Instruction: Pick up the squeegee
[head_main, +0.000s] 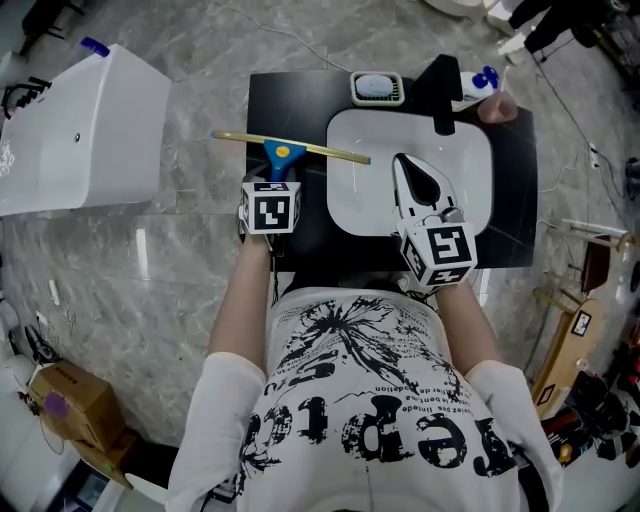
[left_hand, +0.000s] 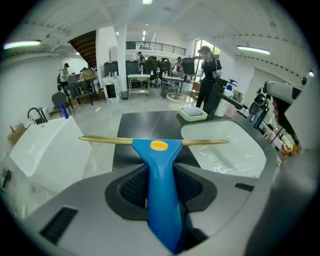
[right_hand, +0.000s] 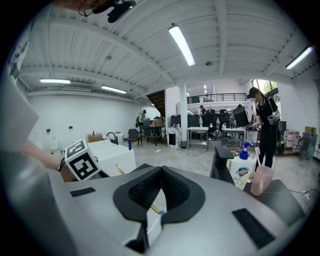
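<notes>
Black countertop (head_main: 300, 100): left gripper (head_main: 276, 180) clamps the squeegee (head_main: 283, 151) handle; blade lies crosswise, handle pointing toward the person (head_main: 360, 400). Right gripper (head_main: 405, 165) closed, empty.

The left gripper (left_hand: 161, 186) has its jaws clamped on the blue handle of the squeegee (left_hand: 160, 162). The brass-coloured blade runs crosswise, its left end past the left edge of the black counter (left_hand: 145, 125), its right end over the white sink (left_hand: 227, 147). A soap dish (left_hand: 193, 114) sits at the far edge.
</notes>
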